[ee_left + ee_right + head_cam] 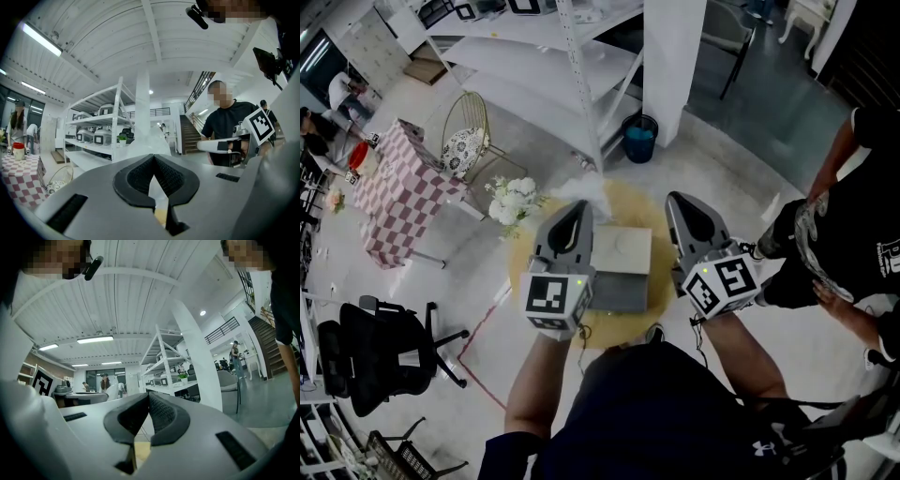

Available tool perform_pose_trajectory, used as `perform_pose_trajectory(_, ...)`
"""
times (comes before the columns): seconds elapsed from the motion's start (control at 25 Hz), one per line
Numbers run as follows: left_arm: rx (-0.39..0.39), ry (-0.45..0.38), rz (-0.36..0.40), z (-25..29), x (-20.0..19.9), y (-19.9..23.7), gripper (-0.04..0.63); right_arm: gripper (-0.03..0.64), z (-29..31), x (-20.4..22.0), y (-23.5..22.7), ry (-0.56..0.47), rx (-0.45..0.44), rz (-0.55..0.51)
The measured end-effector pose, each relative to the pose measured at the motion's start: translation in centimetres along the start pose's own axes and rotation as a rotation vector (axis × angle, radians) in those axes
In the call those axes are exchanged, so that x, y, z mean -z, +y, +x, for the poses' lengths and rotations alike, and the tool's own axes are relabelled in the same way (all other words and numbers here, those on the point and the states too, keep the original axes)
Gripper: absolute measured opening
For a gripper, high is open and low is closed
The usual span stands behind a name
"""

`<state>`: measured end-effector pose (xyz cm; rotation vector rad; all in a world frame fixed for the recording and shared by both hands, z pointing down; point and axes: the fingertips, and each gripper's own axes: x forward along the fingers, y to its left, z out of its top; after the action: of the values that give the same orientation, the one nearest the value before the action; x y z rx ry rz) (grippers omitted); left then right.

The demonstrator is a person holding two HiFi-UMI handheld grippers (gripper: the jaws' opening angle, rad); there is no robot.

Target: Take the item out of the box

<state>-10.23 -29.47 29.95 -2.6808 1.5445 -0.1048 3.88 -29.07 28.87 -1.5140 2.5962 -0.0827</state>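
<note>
Two tongs, both shut tight with nothing held: the left tongs (575,210) and the right tongs (684,202). One box (619,287) sits between and below them on the one round table (518,267). I cannot make out its contents. The box looks stiff and light, probably card, so grip the lid's edge.

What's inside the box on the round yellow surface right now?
From the head view, the box shows only a pale top and a grey front face. Its inside is covered, so no item can be seen.
</note>
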Motion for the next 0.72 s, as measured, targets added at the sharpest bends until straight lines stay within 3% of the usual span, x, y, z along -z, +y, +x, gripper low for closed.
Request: perform_pose_trajectory(0.72,-0.008,0.005,-0.007,0.19,0.21,-0.09,0.015,0.008,-0.06,0.16,-0.44,0.0,-0.002,0.014)
